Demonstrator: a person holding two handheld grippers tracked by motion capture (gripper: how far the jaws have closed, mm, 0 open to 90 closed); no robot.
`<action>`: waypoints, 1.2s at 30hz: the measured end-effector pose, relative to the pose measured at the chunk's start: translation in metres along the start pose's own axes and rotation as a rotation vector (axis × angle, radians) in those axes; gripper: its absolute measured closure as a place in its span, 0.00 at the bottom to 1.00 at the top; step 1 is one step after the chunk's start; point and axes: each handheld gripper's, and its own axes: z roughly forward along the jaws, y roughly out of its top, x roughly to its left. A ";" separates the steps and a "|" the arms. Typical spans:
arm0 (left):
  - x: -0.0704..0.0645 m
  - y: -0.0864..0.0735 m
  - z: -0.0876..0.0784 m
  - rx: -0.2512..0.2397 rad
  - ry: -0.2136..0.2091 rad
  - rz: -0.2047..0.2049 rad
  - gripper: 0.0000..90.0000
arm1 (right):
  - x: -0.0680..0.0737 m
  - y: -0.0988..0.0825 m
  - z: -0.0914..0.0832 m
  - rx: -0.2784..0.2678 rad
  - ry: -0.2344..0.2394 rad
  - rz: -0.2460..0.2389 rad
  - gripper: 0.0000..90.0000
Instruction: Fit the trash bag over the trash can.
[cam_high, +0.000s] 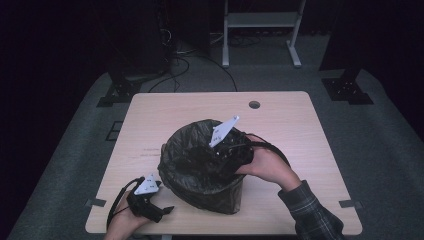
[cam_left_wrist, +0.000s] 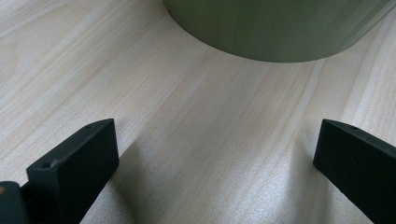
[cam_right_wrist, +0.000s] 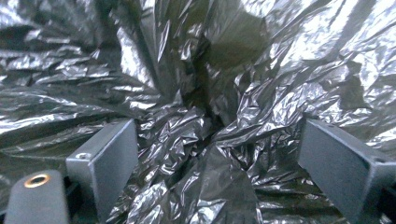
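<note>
Liner going into the bin, and I see two ways it could slip.

On the left, my left gripper (cam_high: 150, 197) rests low on the table (cam_high: 300, 125) just near of the bin (cam_high: 227, 197), jaws wide apart with nothing between them; it is not bracing the bin, so a hard push from inside could slide or tip it. The bin stands mid-table, slightly near, with the black bag (cam_high: 192, 150) draped over its rim. On the right, my right gripper (cam_high: 225, 152) is down inside the bag, jaws spread wide, crumpled film (cam_right_wrist: 205, 154) between them but not pinched. Closing here could snag or tear the film, or drag the rim loose.
</note>
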 end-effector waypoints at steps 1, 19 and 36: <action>0.000 0.000 0.000 0.000 0.000 0.000 0.00 | 0.001 0.000 0.001 0.013 0.003 -0.006 0.13; 0.000 0.000 0.000 0.001 -0.001 0.000 0.00 | 0.002 0.033 -0.029 -0.170 -0.050 0.029 0.10; 0.000 0.000 0.000 0.000 -0.001 -0.001 0.00 | 0.001 0.068 0.041 -0.024 0.032 0.064 0.10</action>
